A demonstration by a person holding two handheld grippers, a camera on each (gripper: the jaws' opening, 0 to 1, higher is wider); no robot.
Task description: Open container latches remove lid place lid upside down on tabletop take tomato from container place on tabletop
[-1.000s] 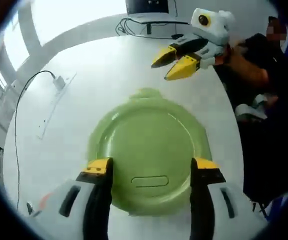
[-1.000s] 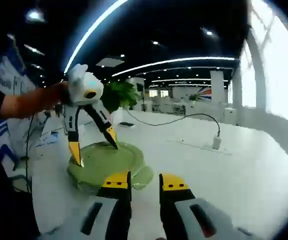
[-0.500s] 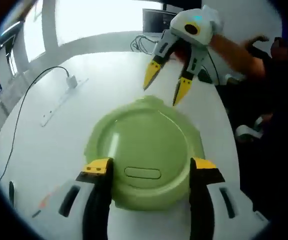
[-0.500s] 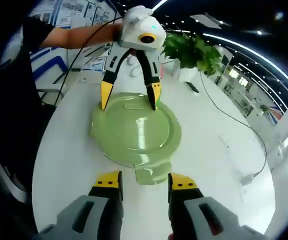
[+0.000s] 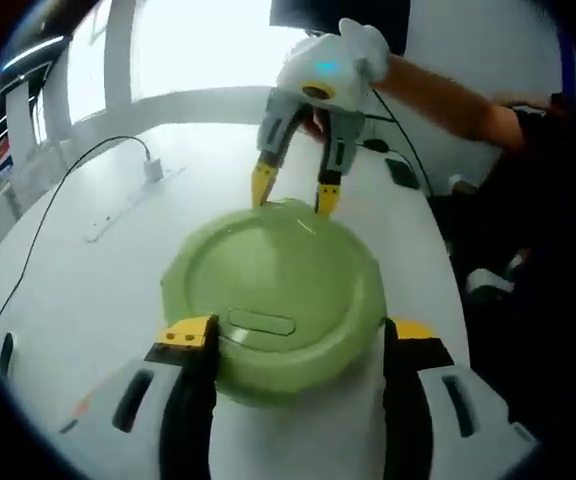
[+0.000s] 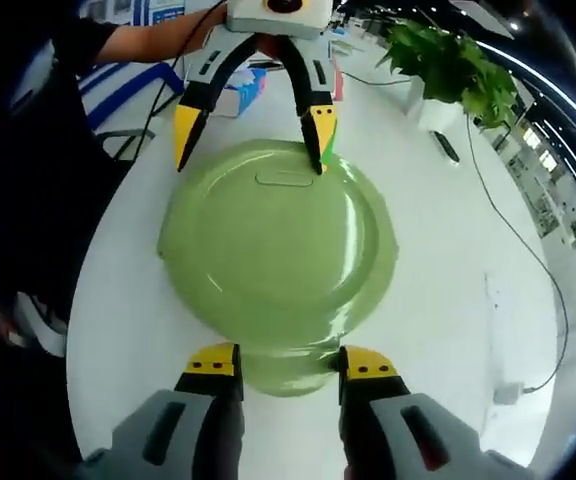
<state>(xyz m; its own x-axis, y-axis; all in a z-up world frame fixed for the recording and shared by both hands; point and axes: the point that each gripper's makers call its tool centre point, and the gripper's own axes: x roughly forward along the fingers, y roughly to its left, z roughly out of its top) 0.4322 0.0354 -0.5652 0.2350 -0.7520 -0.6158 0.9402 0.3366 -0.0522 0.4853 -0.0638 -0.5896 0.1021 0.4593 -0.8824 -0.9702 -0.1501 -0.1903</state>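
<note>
A round pale green container with its lid on sits on the white tabletop. My left gripper is open, with its jaws on either side of the container's near edge. It comes down from the top of the right gripper view as the left gripper, above the lid's handle mark. My right gripper is open, and the green latch tab lies between its jaws. In the left gripper view the right gripper hangs over the far latch. The lid hides what is inside.
A cable with a white adapter and a flat white strip lie on the table at the left. A potted plant and a small dark object stand beyond the container. A person's arm reaches in. The table's edge runs close by.
My right gripper has come down and in over the container's latch tab. The left gripper holds its place around the opposite edge. The lid has stayed on.
</note>
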